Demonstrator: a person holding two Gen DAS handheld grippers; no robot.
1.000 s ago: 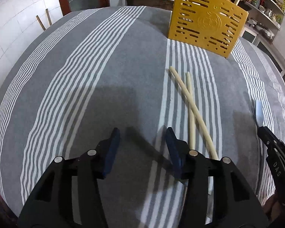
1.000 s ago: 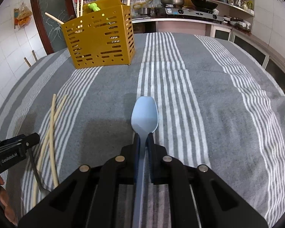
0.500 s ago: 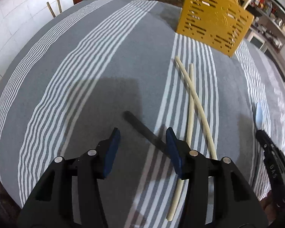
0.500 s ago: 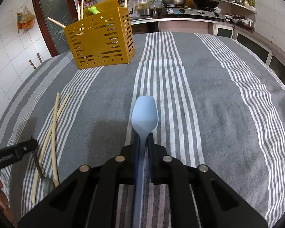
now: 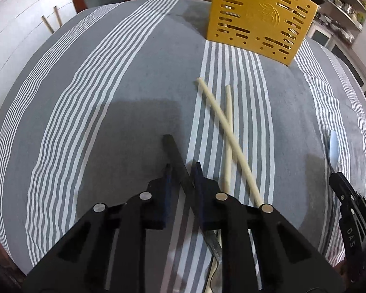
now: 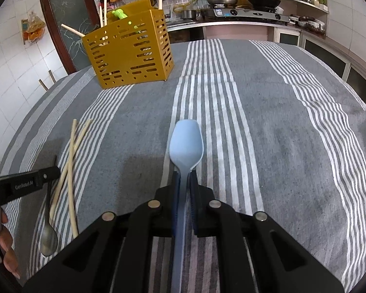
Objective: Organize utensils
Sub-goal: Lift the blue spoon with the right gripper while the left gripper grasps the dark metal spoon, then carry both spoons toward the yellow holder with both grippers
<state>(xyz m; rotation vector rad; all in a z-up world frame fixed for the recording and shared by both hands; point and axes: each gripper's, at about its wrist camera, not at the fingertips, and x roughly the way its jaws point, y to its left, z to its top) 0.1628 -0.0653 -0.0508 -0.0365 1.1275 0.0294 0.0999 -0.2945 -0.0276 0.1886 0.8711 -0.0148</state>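
A dark metal spoon [image 5: 173, 149] lies on the striped cloth with its handle running between the jaws of my left gripper [image 5: 182, 171]. Those jaws are closing and stand narrow; the handle meets the right pad, while a thin gap shows at the left pad. The spoon's bowl [image 6: 48, 239] rests on the cloth below the left gripper [image 6: 53, 171]. My right gripper [image 6: 184, 178] is shut on the handle of a light blue spoon [image 6: 186, 144], whose bowl sticks out ahead. Two pale chopsticks [image 5: 229, 134] lie crossed just right of the metal spoon. The yellow slotted utensil holder [image 6: 129, 53] stands farther back.
The holder [image 5: 256, 19] contains chopsticks and a green utensil. A grey cloth with white stripes [image 6: 268, 122] covers the table. A person's hand [image 6: 7, 244] shows at the left edge. Behind the table are a stove, pots and shelves.
My left gripper's jaws have narrowed from wide apart to close around the metal spoon's handle, which now lies between them. The right gripper and blue spoon have stayed put.
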